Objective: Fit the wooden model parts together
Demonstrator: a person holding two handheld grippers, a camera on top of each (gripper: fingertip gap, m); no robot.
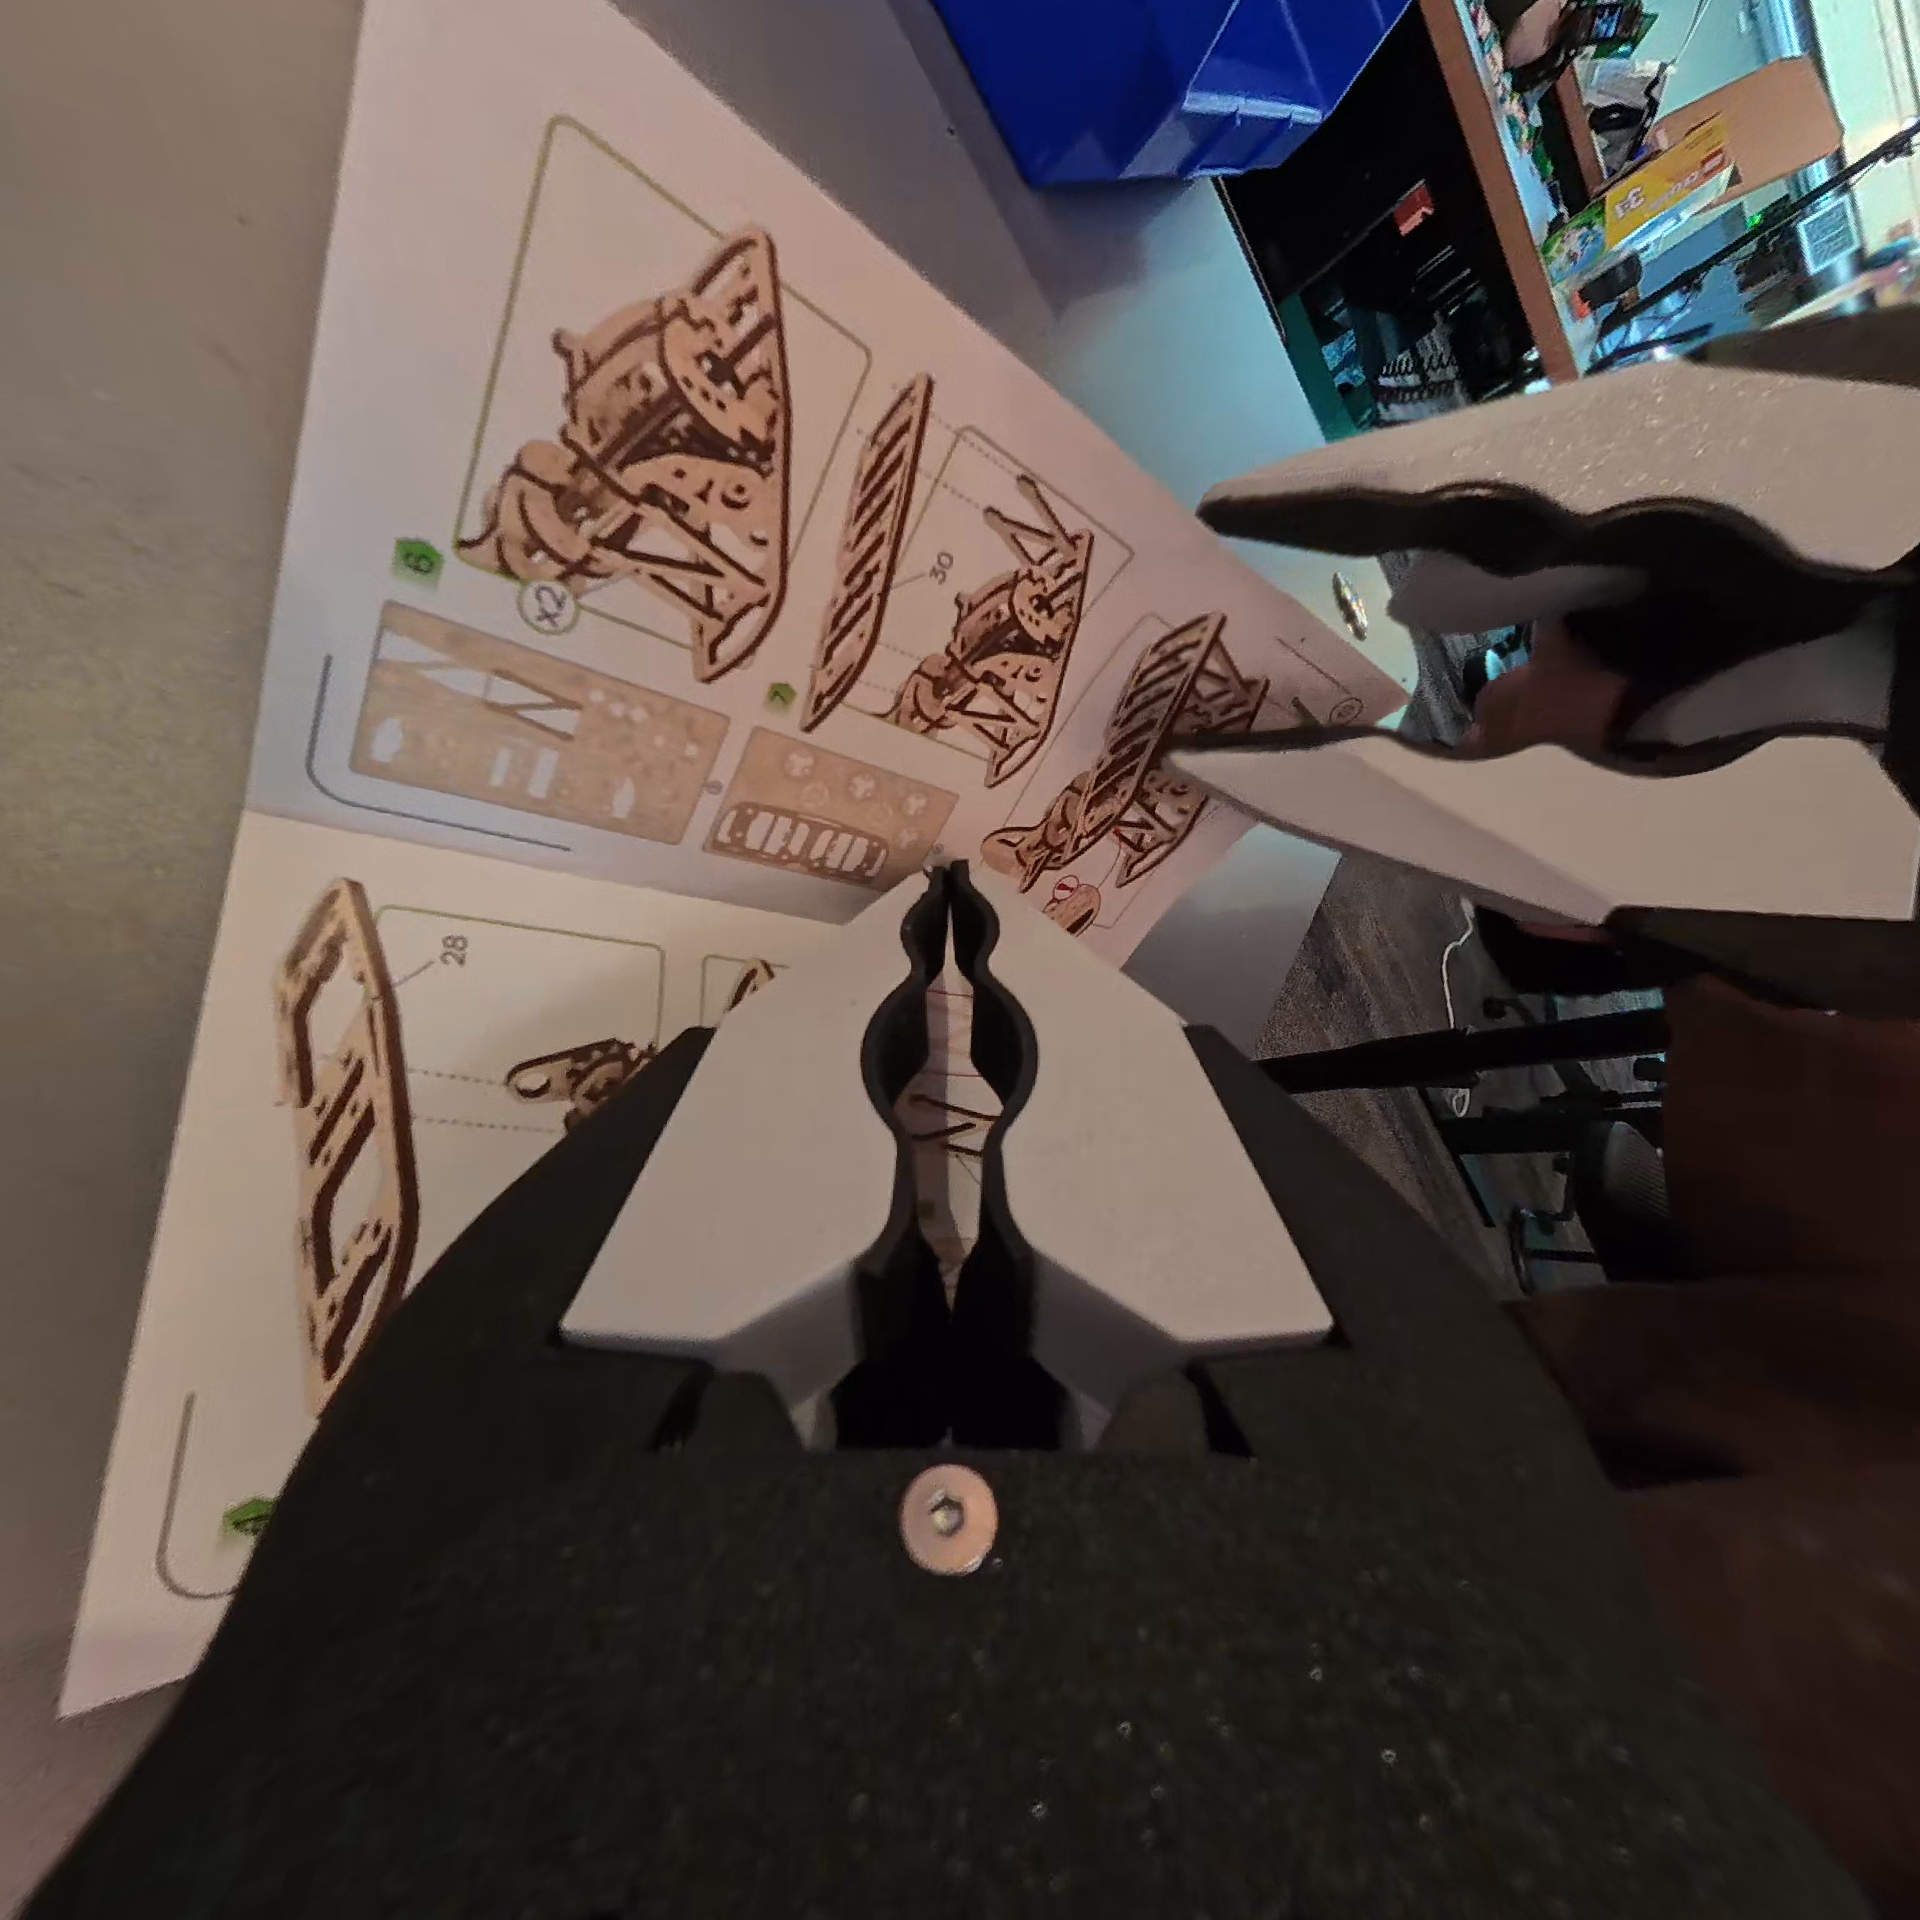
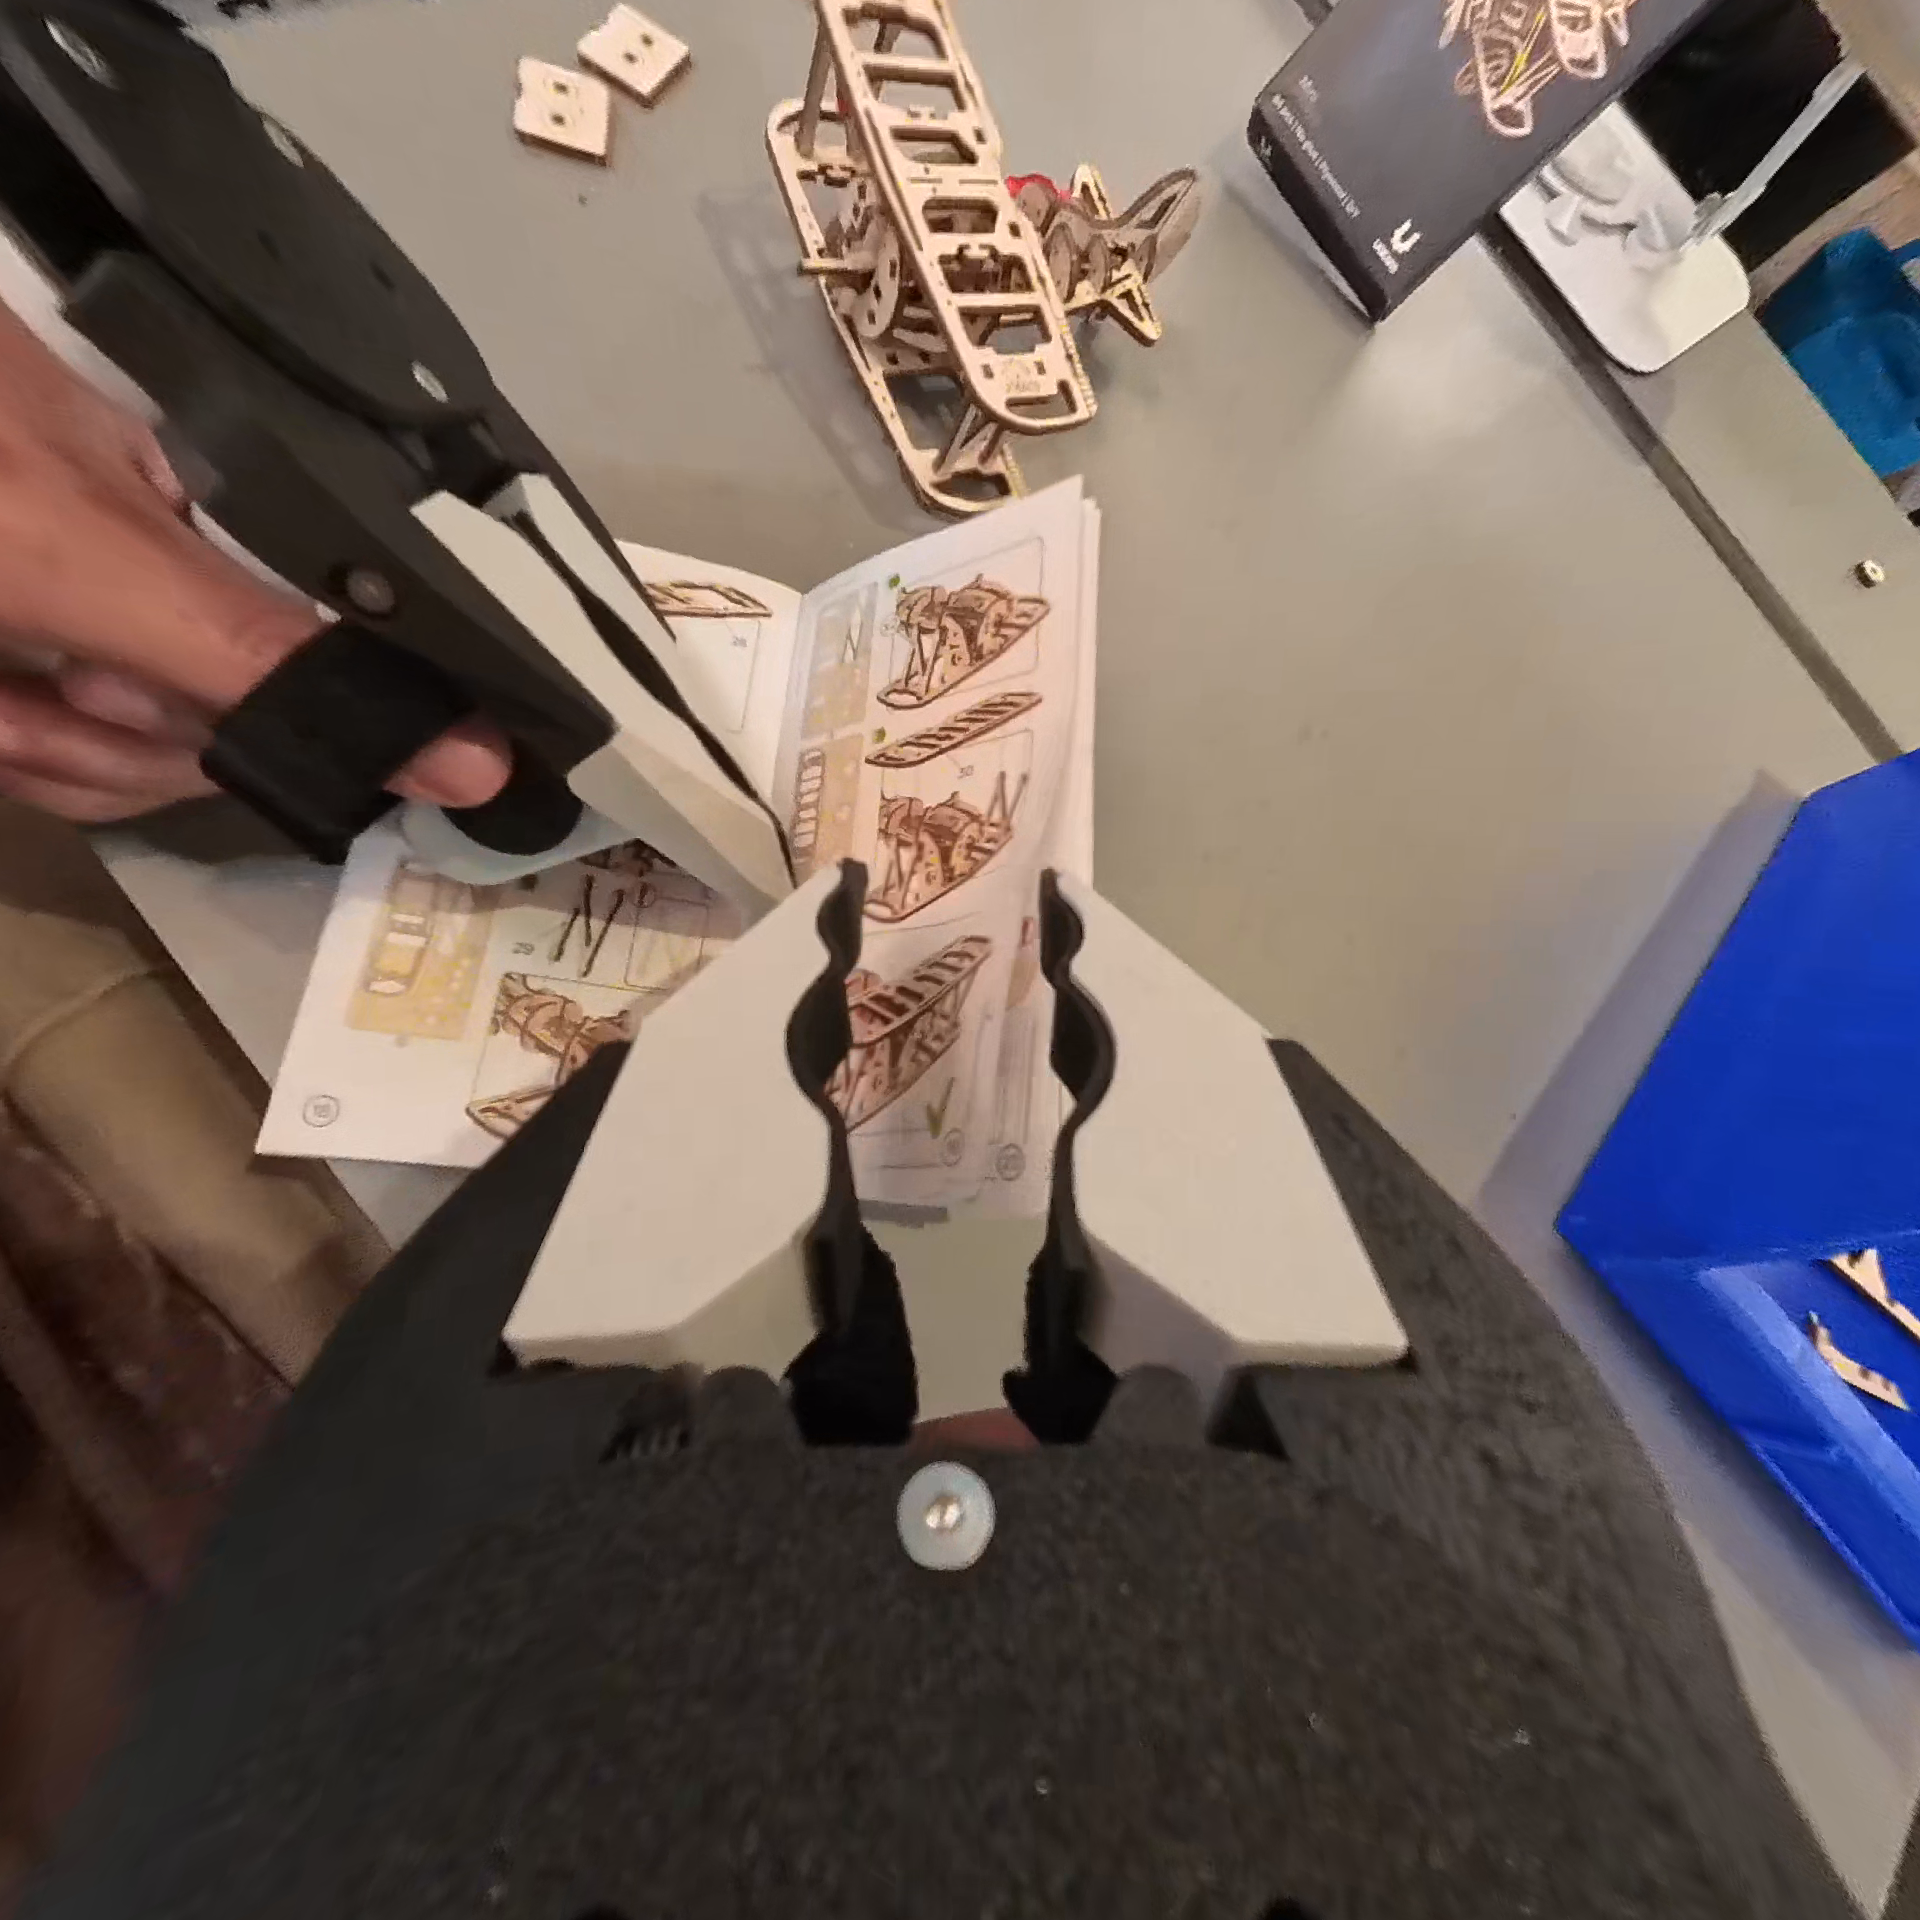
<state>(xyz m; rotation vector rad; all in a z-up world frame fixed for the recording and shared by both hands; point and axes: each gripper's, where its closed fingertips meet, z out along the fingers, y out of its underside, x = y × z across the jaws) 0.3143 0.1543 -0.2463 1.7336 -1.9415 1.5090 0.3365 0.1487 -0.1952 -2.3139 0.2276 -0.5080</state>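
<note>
An open instruction booklet (image 2: 940, 665) lies on the grey table (image 2: 1351, 644); it also fills the left wrist view (image 1: 623, 520). A wooden biplane model (image 2: 935, 260) stands beyond it, with two small square wooden parts (image 2: 603, 83) to its left. My left gripper (image 1: 948, 875) is shut, its tips down on the booklet page near the fold; it also shows in the right wrist view (image 2: 777, 862), held by a hand (image 2: 104, 644). I cannot tell whether it pinches a page. My right gripper (image 2: 945, 883) is open and empty above the booklet's right page; it also shows in the left wrist view (image 1: 1190, 634).
A blue bin (image 2: 1766, 1195) with loose wooden pieces (image 2: 1870, 1320) stands at the right; it also shows in the left wrist view (image 1: 1164, 73). A dark product box (image 2: 1434, 135) and a white stand base (image 2: 1642, 291) are at the back right. The table's edge runs close left of the booklet.
</note>
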